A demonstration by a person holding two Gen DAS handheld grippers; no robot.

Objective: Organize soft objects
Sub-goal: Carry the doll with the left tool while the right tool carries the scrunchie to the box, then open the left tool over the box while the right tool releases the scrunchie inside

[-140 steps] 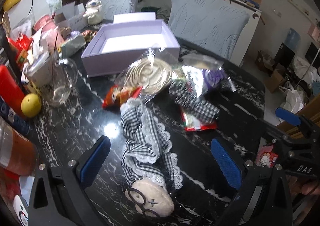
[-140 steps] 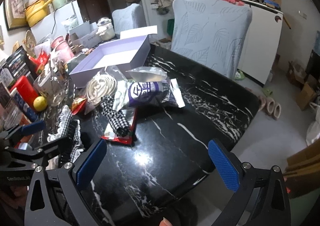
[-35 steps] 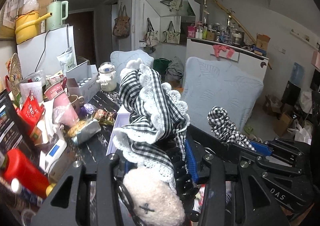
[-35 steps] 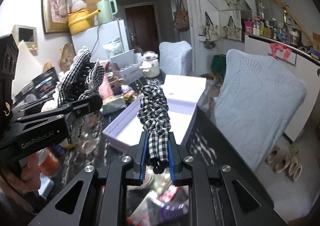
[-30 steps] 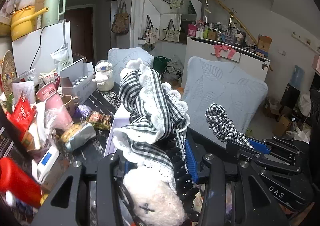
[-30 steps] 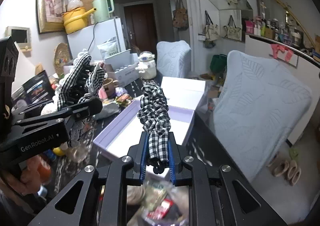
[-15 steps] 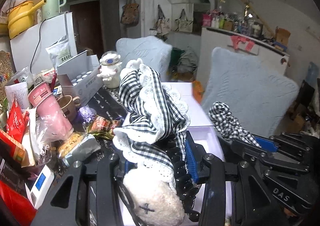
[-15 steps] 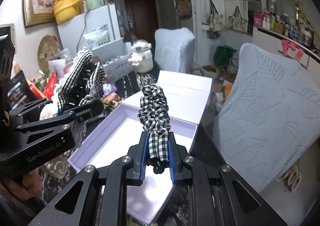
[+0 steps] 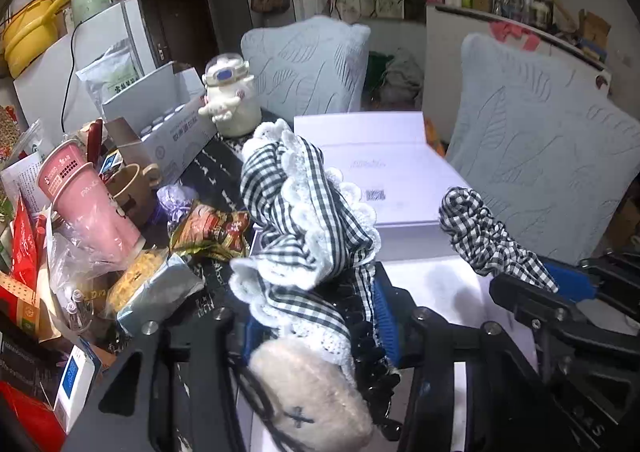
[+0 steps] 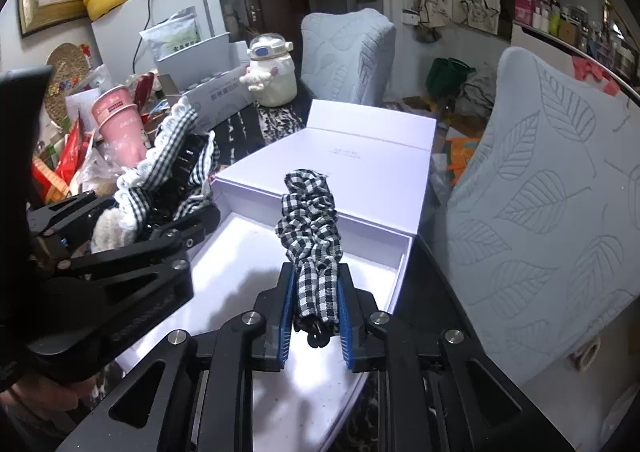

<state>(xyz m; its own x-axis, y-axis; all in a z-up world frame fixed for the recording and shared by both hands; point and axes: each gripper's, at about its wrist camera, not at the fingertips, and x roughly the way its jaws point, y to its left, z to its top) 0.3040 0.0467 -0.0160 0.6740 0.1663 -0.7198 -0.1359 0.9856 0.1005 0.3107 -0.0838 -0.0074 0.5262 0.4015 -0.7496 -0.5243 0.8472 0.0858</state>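
Two hand-held grippers hang over an open lavender box (image 10: 256, 252) at mid-frame, placed there so their soft loads can drop inside. The right gripper (image 10: 314, 312), bottom centre, pinches a checked scrunchie (image 10: 310, 212); its jaws have just been easing apart. The left gripper (image 9: 316, 316) holds a lace-trimmed gingham hair clip (image 9: 304, 220), its jaws likewise loosening. Clutter crowds the worktop (image 9: 216, 172) at left.

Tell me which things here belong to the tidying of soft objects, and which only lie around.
Belong to the job:
- lace-trimmed black-and-white gingham hair clip, in the left tool
- black-and-white gingham scrunchie, in the right tool
- open lilac cardboard box

Just lying about:
- pink paper cups
- white astronaut-shaped jar
- red snack packet
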